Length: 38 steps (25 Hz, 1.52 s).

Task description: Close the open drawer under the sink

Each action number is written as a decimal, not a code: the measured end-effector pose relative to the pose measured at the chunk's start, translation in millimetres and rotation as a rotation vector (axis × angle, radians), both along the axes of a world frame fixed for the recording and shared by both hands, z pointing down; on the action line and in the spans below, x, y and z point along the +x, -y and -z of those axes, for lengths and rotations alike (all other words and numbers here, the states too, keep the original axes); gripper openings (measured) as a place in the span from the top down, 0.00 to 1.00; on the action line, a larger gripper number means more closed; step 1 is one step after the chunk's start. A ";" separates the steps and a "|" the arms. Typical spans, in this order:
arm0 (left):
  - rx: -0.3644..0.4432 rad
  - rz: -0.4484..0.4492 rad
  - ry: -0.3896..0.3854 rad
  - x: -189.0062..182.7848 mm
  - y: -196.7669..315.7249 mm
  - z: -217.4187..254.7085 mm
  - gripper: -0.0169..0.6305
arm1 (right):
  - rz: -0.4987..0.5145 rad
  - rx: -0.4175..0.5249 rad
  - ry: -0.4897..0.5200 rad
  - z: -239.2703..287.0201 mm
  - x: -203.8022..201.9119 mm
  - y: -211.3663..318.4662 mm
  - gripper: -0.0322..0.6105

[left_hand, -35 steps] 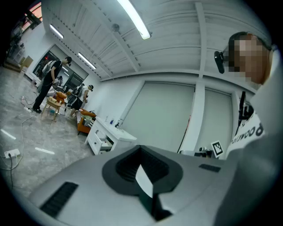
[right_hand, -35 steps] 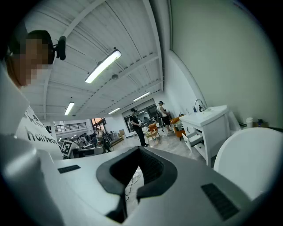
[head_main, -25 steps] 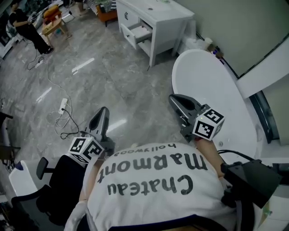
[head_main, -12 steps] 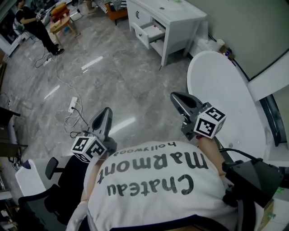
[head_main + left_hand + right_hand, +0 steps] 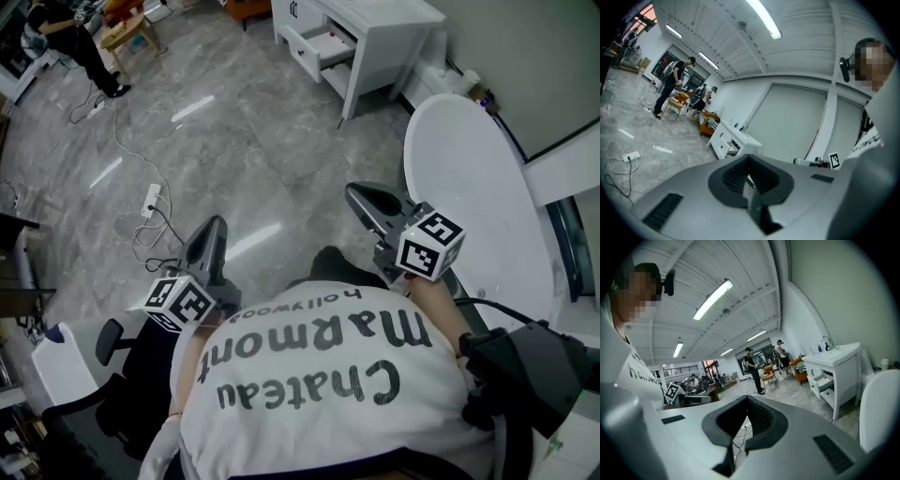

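Observation:
The white sink cabinet [image 5: 375, 33] stands at the far side of the room, against the wall. Its upper drawer [image 5: 319, 44] is pulled out towards the floor. The cabinet also shows small in the left gripper view [image 5: 736, 139] and in the right gripper view [image 5: 836, 363], where the open drawer [image 5: 823, 380] juts out. My left gripper [image 5: 212, 228] and right gripper [image 5: 356, 194] are held in front of my chest, far short of the cabinet. Both point towards it, shut and with nothing in them.
A white oval bathtub [image 5: 469, 178] lies to the right, close to my right gripper. A power strip [image 5: 150, 199] with loose cable lies on the grey marble floor at the left. A person [image 5: 70, 37] stands far left by wooden furniture. An office chair [image 5: 98, 352] is behind my left side.
I have stepped forward across the floor with both grippers carried along. The cabinet has slid towards the top right of the head view. Both grippers look just as shut as before.

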<state>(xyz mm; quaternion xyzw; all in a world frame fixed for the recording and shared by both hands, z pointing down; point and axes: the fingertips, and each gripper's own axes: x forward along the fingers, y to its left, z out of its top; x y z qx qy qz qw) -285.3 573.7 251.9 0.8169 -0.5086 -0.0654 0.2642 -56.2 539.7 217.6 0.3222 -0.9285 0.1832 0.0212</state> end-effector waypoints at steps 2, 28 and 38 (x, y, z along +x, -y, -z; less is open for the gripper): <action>-0.003 -0.006 0.022 2.4 4.2 -2.8 0.96 | -0.021 -0.022 0.034 -3.2 1.9 11.2 0.93; -0.003 0.044 0.038 63.5 230.7 8.0 0.96 | 0.024 -0.098 0.028 -15.7 61.5 249.3 0.93; -0.005 0.108 0.048 80.7 315.9 9.5 0.96 | 0.050 -0.095 0.019 -21.1 90.3 350.2 0.93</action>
